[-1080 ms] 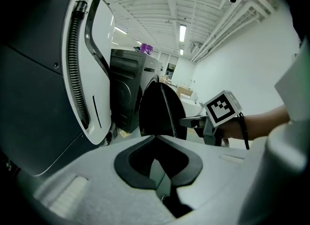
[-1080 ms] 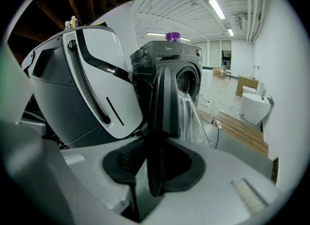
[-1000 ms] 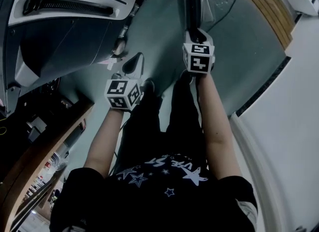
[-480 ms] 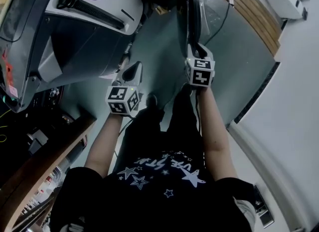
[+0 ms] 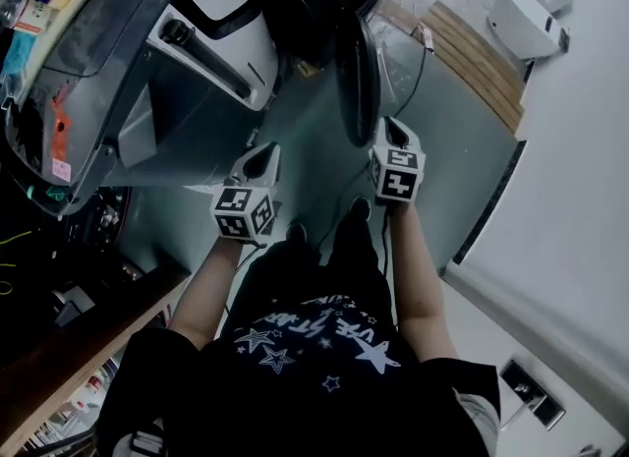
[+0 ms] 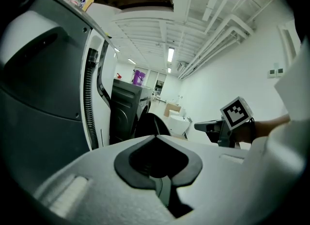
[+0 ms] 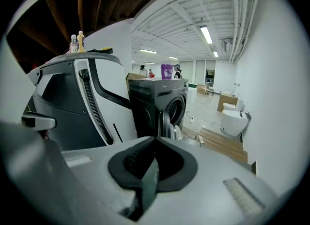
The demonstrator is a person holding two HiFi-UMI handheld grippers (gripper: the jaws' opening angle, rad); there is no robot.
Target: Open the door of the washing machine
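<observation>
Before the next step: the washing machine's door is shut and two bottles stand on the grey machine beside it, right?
No: the right gripper view shows the door swung open. The two bottles do stand on the grey machine.

Head view dim and underexposed, with a cold grey cast. Close to black along the left edge and across the dark shirt (image 5: 295, 376), detail there not recoverable. Brightest at the white wall (image 5: 575, 170) on the right, no glare. Soft overall, possibly from motion blur. Both gripper views well lit from ceiling strip lights (image 7: 206, 34), slightly blown out at the tubes, with even bounce off the pale walls. Strong fisheye bending of straight lines toward the edges; black vignette in every corner. Out of focus in the near foreground at the left gripper (image 6: 156, 137) and right gripper (image 7: 155, 139), with deep shadow in the pad hollows. Acceptably sharp farther back.
</observation>
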